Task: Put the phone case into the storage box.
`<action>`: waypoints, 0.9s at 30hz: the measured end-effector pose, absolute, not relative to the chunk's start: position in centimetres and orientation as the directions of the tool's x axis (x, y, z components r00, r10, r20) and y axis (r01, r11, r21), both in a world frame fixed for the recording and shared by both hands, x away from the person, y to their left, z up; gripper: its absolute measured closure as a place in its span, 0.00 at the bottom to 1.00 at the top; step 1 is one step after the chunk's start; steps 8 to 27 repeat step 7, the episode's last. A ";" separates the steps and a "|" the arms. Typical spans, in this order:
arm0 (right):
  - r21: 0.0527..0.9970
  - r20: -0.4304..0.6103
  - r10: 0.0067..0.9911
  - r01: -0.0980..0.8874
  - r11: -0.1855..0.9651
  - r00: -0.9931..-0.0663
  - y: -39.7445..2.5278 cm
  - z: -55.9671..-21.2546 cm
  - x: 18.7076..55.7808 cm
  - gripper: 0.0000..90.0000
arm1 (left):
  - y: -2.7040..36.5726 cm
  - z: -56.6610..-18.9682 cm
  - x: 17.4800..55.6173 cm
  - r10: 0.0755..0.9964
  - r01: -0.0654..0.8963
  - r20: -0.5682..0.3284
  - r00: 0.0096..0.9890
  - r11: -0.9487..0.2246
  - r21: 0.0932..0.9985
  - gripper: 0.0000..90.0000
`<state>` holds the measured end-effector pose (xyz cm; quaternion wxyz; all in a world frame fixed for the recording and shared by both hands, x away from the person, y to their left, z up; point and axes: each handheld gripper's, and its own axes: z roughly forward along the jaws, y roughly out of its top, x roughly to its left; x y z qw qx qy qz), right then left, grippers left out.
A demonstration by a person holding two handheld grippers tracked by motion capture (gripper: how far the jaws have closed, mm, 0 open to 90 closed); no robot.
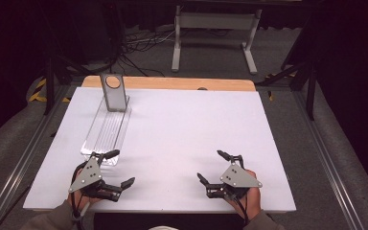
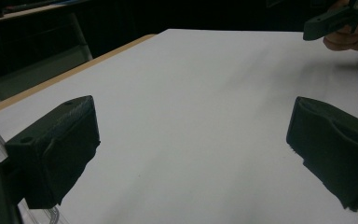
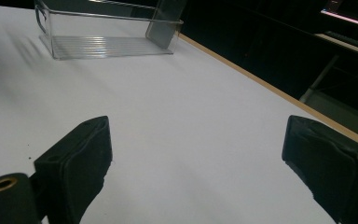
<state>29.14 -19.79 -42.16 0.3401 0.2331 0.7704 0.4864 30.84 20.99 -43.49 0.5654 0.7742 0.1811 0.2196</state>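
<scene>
I see left tool [image 1: 116,167] jaws apart beside clear tray [image 1: 106,132]; right tool [image 1: 212,166] jaws apart, empty, on white desk [image 1: 182,129].

The white table [image 1: 172,143] is brightly lit against dark surroundings, with slightly soft, grainy focus.

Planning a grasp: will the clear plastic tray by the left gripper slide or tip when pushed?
The clear tray is long, low and looks thin-walled, so probably light and stiff. It would likely slide on the smooth white table. The grey upright piece at its far end could topple.
</scene>
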 end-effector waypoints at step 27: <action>0.910 -0.288 0.691 0.035 0.413 -0.663 -19.9 -42.2 29.2 0.10 | 20.8 -43.5 30.9 0.533 0.038 0.132 0.836 -0.297 0.954 0.04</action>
